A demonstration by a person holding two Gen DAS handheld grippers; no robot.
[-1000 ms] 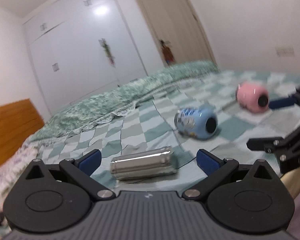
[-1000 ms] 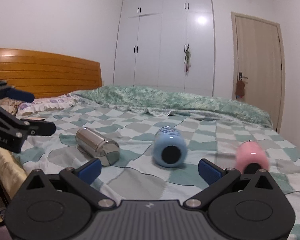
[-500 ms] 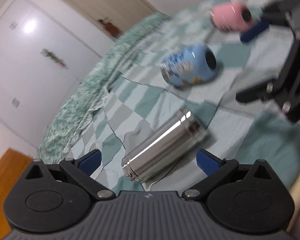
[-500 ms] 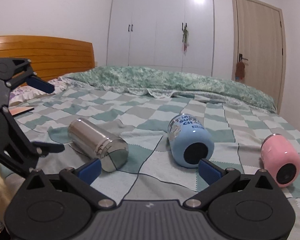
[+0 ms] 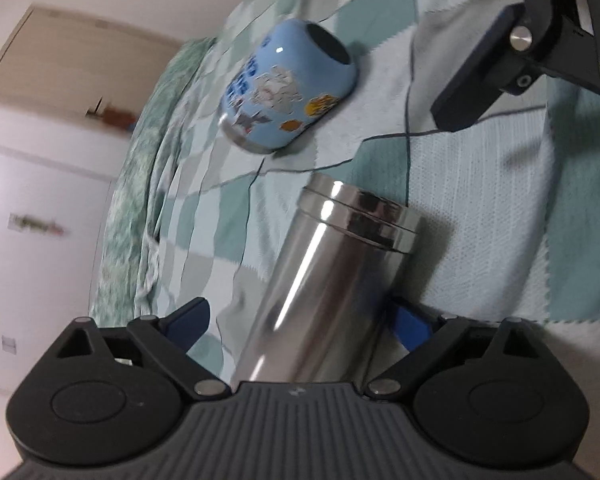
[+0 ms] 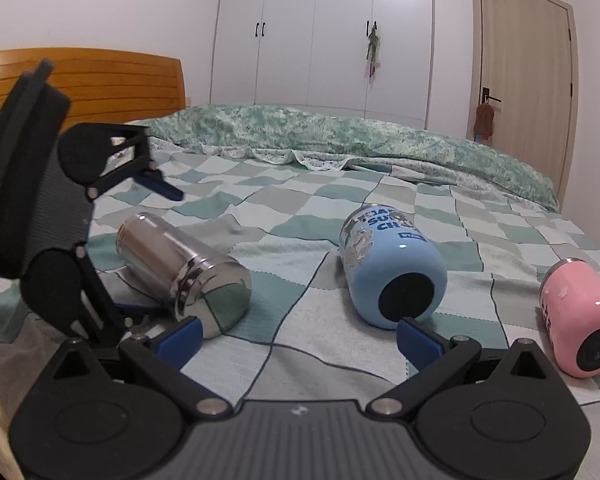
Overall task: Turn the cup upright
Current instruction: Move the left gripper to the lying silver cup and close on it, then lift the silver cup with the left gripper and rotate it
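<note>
A steel cup [image 5: 324, 284] lies on its side on the checked bedspread [image 5: 480, 208]. My left gripper [image 5: 300, 320] is open, rolled sideways, with its jaws around the cup's near end; in the right wrist view the left gripper [image 6: 148, 248] straddles the steel cup [image 6: 184, 268], one finger above and one below. A blue cup [image 6: 392, 264] and a pink cup [image 6: 576, 316] also lie on their sides. My right gripper [image 6: 298, 338] is open and empty, low over the bed in front of the blue cup.
A folded green quilt [image 6: 340, 136] lies across the far side of the bed. A wooden headboard [image 6: 100, 80] stands at the left, with white wardrobes [image 6: 324, 32] and a door [image 6: 524, 64] behind.
My left gripper has rolled sideways and closed in on the steel cup, which now sits between its fingers. My right gripper has dipped and moved slightly left.
</note>
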